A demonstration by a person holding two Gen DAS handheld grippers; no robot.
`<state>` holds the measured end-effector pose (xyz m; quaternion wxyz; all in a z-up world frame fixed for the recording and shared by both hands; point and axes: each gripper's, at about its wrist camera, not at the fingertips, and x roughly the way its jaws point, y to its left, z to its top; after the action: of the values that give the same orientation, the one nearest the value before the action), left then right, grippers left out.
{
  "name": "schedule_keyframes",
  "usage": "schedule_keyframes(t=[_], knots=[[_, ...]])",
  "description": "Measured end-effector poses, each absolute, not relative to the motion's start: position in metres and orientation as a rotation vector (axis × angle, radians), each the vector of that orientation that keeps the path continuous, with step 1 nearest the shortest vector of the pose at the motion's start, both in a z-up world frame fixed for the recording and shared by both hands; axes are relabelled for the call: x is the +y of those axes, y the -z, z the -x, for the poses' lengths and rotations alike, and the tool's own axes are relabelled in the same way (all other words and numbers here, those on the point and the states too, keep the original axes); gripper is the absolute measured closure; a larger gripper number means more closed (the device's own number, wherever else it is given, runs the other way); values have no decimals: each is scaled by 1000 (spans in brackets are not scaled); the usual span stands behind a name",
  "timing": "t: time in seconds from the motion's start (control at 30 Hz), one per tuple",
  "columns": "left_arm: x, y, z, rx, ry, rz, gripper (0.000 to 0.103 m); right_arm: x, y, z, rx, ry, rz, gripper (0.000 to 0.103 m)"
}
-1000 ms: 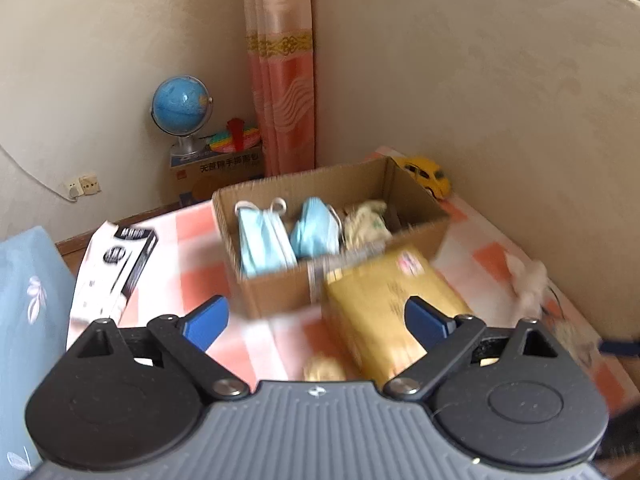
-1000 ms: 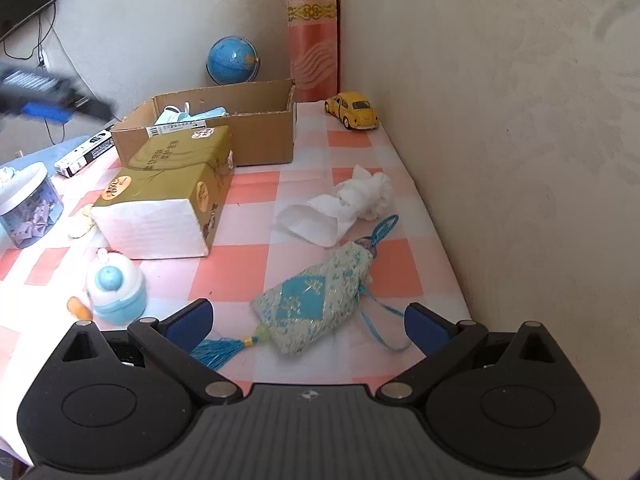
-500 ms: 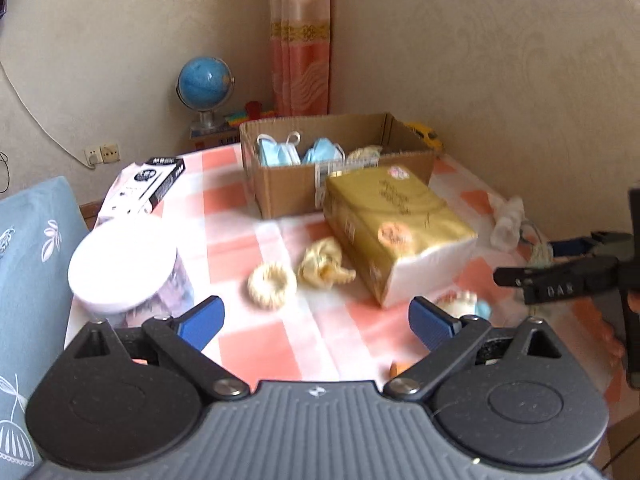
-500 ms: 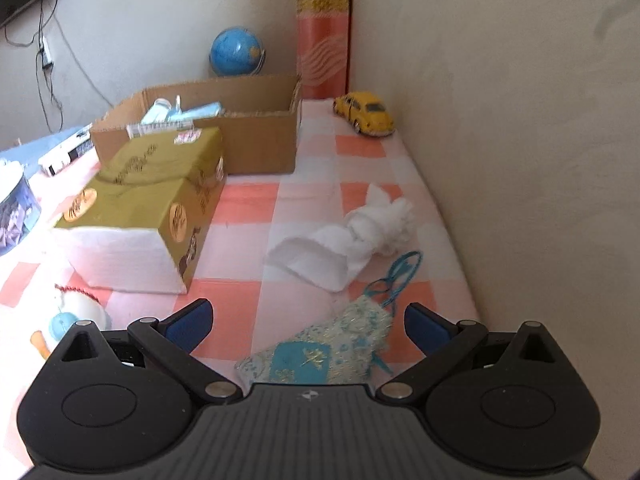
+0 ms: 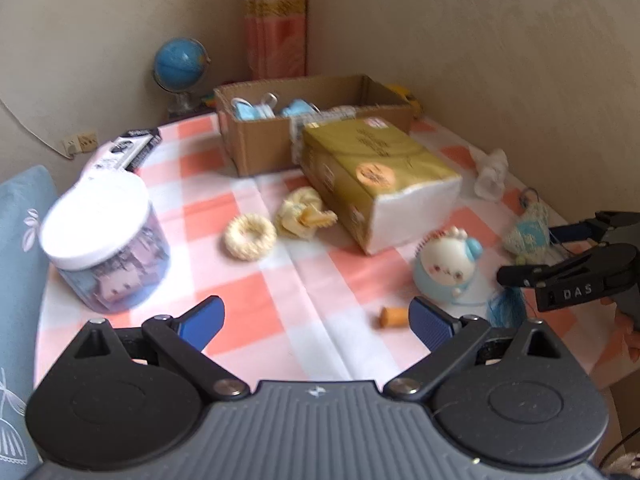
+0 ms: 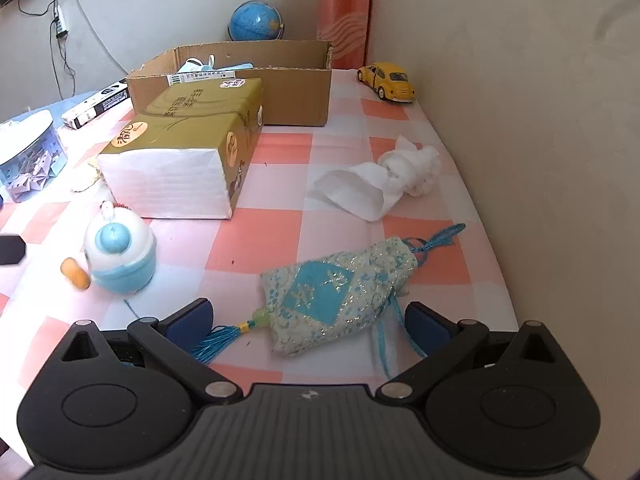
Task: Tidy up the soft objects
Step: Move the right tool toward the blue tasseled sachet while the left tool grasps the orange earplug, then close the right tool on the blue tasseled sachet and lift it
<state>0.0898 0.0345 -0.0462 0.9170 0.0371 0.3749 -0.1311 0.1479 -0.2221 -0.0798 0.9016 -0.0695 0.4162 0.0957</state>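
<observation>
A cardboard box (image 6: 296, 96) holding face masks (image 5: 256, 110) sits at the far edge of the surface (image 6: 260, 232), with a tissue pack (image 6: 180, 152) just in front of it. A toy car (image 6: 388, 82) stands in the far right corner. Along the right edge lie a crumpled cloth (image 6: 380, 184) and, nearer, a sachet (image 6: 336, 292). A round plush toy (image 6: 118, 252) rests left of the sachet. A jar (image 5: 104, 248) stands near the left edge, a knitted ring (image 5: 250, 236) between it and the tissue pack.

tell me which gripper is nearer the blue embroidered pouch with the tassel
Right. The right gripper is open with the pouch lying just ahead between its fingers. The left gripper, also open, is off to the pouch's left, over the middle of the table.
</observation>
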Motion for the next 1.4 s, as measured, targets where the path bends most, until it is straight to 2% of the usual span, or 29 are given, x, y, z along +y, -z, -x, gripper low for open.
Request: schedule_keyframes(t=[0.53, 0.87, 0.97, 1.03, 1.1, 1.17, 1.23, 1.33, 1.4], knots=[[-2, 78, -96, 793, 264, -119, 5, -224, 84, -131, 773, -166, 124, 0], [3, 77, -90, 773, 198, -136, 7, -225, 85, -127, 754, -166, 123, 0], [-6, 74, -86, 755, 219, -161, 19, -225, 85, -126, 748, -164, 122, 0], [-13, 72, -84, 746, 241, -162, 38, -225, 85, -126, 746, -163, 121, 0], [-19, 71, -84, 745, 260, -161, 50, -225, 85, -126, 745, -164, 122, 0], [-24, 71, -84, 744, 260, -160, 56, -225, 86, -126, 743, -169, 123, 0], [-27, 71, -84, 748, 264, -143, 70, -225, 86, -125, 741, -176, 125, 0], [-32, 71, -82, 751, 258, -132, 77, -226, 86, -125, 738, -185, 127, 0], [-34, 71, -80, 744, 252, -142, 78, -226, 86, -124, 736, -188, 129, 0]])
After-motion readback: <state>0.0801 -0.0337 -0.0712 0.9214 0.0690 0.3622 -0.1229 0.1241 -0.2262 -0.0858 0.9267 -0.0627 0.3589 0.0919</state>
